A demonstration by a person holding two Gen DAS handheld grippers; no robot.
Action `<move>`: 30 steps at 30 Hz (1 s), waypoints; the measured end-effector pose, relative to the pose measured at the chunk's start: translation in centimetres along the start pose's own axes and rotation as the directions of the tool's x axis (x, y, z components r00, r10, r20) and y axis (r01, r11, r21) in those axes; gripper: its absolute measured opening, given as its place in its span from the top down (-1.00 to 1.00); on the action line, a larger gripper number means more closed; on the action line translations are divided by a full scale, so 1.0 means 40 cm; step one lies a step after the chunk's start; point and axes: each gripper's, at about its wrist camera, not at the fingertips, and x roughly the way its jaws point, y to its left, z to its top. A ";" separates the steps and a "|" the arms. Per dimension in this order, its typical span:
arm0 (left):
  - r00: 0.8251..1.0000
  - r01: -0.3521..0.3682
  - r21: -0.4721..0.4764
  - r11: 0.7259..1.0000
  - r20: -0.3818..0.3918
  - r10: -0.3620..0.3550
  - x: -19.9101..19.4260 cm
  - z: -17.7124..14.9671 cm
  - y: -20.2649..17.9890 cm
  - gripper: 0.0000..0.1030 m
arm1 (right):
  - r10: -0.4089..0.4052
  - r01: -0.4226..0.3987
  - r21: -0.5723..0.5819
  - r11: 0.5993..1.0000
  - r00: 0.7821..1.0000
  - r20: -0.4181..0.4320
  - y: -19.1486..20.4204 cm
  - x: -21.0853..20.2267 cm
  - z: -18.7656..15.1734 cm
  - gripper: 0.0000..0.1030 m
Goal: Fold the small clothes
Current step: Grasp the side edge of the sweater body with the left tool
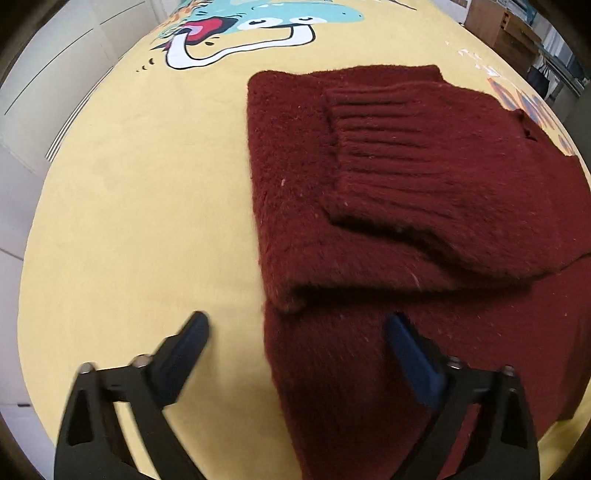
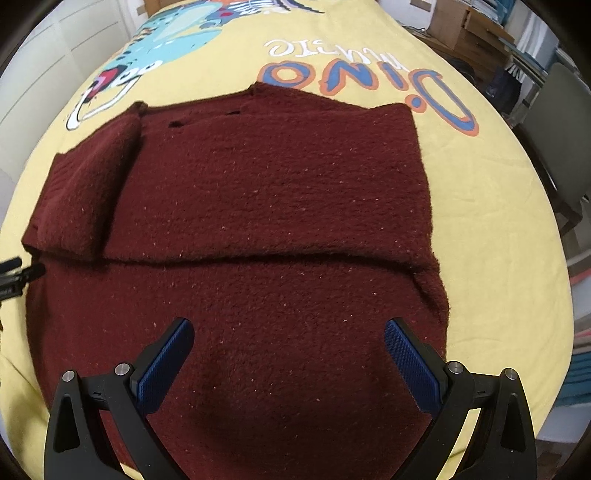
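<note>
A dark red knitted sweater (image 2: 273,192) lies on the yellow printed cloth (image 2: 491,229). Its far part is folded over the near part, with a fold edge running across the middle. A sleeve with a ribbed cuff (image 1: 388,147) lies folded on top at its left side. My left gripper (image 1: 299,332) is open and empty, hovering over the sweater's (image 1: 369,369) near left edge. My right gripper (image 2: 288,339) is open and empty above the sweater's near part. The left gripper's tips show at the far left of the right wrist view (image 2: 14,273).
The yellow cloth (image 1: 140,206) carries a dinosaur cartoon (image 1: 236,29) and "Dino" lettering (image 2: 369,81) at the far side. White cabinets (image 1: 44,74) stand to the left. Wooden furniture (image 2: 465,26) and a chair (image 2: 554,147) stand to the right, beyond the cloth's edge.
</note>
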 end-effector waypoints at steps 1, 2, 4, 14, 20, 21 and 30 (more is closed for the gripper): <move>1.000 0.013 -0.005 1.000 -0.002 -0.013 0.005 0.006 0.002 -0.42 | -0.005 0.005 -0.004 1.000 1.000 -0.002 0.005 0.001 0.001 -0.99; 1.000 0.031 -0.015 0.999 -0.004 -0.031 0.011 0.015 0.006 -0.30 | -0.009 0.009 -0.008 1.000 1.000 -0.003 0.010 0.002 0.003 -0.99; 0.999 0.051 -0.028 0.998 -0.003 -0.051 0.019 0.028 0.009 -0.21 | -0.016 0.016 -0.021 1.000 1.000 -0.003 0.024 0.003 0.008 -0.99; 0.990 0.143 -0.043 0.989 0.016 -0.143 0.037 0.059 0.020 0.65 | -0.002 0.006 -0.175 0.984 1.000 0.027 0.203 -0.018 0.092 -0.99; 0.986 0.165 -0.029 0.986 0.000 -0.165 0.039 0.059 0.019 0.72 | 0.049 -0.023 -0.333 0.943 0.996 0.070 0.398 -0.047 0.165 -0.99; 0.986 0.169 -0.037 0.985 -0.003 -0.169 0.044 0.062 0.028 0.72 | 0.061 -0.028 -0.361 0.932 0.995 0.078 0.427 -0.049 0.174 -0.99; 0.980 0.200 -0.072 0.977 0.002 -0.201 0.048 0.032 0.075 0.71 | 0.140 -0.123 -0.531 0.838 0.990 -0.010 0.647 0.026 0.227 -0.97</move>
